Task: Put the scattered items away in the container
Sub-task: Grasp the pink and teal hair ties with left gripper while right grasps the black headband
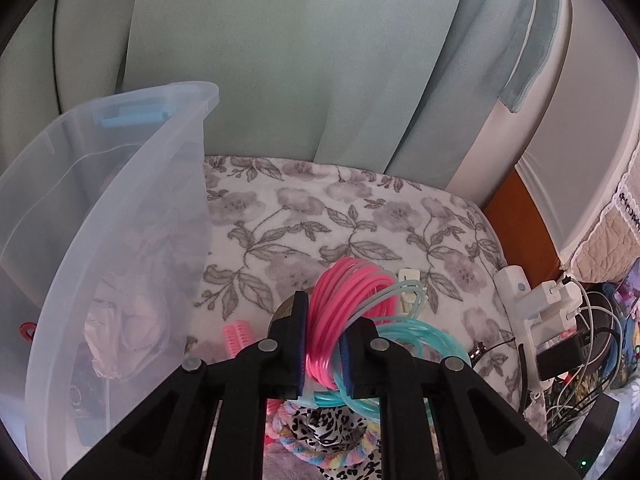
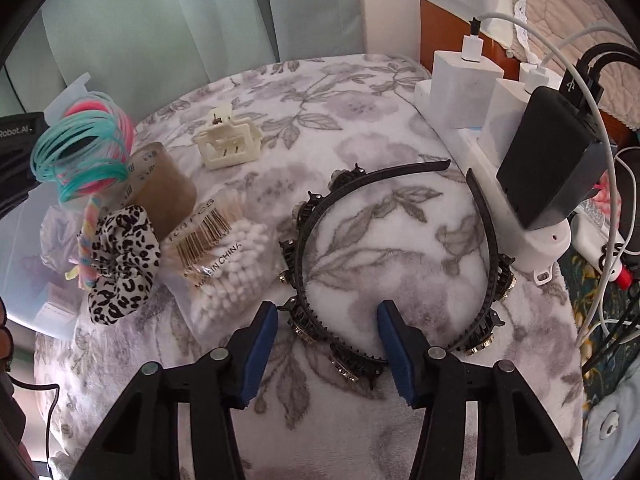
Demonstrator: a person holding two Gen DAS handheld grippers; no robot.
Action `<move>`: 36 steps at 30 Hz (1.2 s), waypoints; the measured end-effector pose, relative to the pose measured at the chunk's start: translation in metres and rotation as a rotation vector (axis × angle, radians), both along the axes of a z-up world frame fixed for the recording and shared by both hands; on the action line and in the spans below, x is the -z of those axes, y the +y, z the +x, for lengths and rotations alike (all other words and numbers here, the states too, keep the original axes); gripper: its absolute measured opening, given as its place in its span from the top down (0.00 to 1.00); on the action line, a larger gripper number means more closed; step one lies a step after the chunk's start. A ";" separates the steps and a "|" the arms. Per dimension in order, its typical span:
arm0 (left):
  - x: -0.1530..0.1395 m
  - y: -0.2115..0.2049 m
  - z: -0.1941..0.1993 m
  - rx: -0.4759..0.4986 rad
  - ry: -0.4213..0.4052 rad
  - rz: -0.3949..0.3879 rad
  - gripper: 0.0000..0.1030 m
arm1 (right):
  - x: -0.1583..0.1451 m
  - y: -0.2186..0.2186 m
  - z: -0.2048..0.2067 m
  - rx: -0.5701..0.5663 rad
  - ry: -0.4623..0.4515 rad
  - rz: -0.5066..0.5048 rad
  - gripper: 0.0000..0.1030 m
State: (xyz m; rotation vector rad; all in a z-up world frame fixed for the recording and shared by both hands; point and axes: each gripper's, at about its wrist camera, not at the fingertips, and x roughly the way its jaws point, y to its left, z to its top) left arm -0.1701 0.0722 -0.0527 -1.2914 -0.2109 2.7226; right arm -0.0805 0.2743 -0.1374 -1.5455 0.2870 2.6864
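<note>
The container (image 1: 112, 216), a clear plastic bin, stands at the left of the left wrist view on a floral blanket (image 1: 320, 216), with crumpled white material showing through its wall. Right of the container, the left gripper (image 1: 324, 350) has its jaws closed on a bundle of pink and teal bands (image 1: 352, 304), lifted above the blanket. Just beyond the bands lies a cream claw clip (image 1: 410, 286). Between the container and the gripper a pink comb-like piece (image 1: 236, 338) lies on the blanket. Below the gripper are a leopard scrunchie (image 1: 320, 432) and a pastel braided tie (image 1: 304, 450). Far right of the container, a white power strip (image 1: 532, 312) runs along the blanket's edge.

In the right wrist view only a pale corner of the container (image 2: 68, 92) shows at the left, behind the bands (image 2: 80, 152). Right of it are a brown cardboard roll (image 2: 160, 188), the leopard scrunchie (image 2: 120, 264), a bag of cotton swabs (image 2: 224, 264) and the claw clip (image 2: 228, 144). Further right a black toothed headband (image 2: 316, 236) lies flat on the blanket. The right gripper (image 2: 327, 344) hangs with jaws wide apart, straddling the near curve of the headband and holding nothing. The power strip (image 2: 480, 148) carries white and black chargers.
</note>
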 end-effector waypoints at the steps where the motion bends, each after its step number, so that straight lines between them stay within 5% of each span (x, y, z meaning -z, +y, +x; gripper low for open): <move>1: 0.000 -0.001 0.000 -0.005 -0.003 0.005 0.86 | 0.000 0.000 0.000 0.001 0.000 0.007 0.50; 8: -0.012 -0.004 0.010 0.005 0.007 0.020 0.86 | 0.000 -0.009 -0.006 -0.047 0.043 -0.007 0.75; 13: -0.030 -0.014 0.024 0.009 0.029 0.039 0.86 | -0.001 0.023 -0.004 0.033 0.079 -0.316 0.80; 15: -0.037 -0.019 0.030 0.007 0.037 0.043 0.86 | -0.004 0.033 0.001 0.061 0.096 -0.422 0.99; 25: -0.060 -0.023 0.065 -0.005 0.054 0.063 0.86 | -0.020 0.022 0.018 0.055 0.091 -0.317 0.92; 28: -0.062 -0.024 0.069 -0.004 0.053 0.061 0.86 | -0.018 0.016 0.017 0.025 0.068 -0.278 0.52; 36: -0.052 -0.022 0.065 0.007 0.019 0.043 0.86 | 0.000 -0.003 0.002 -0.039 -0.016 -0.128 0.50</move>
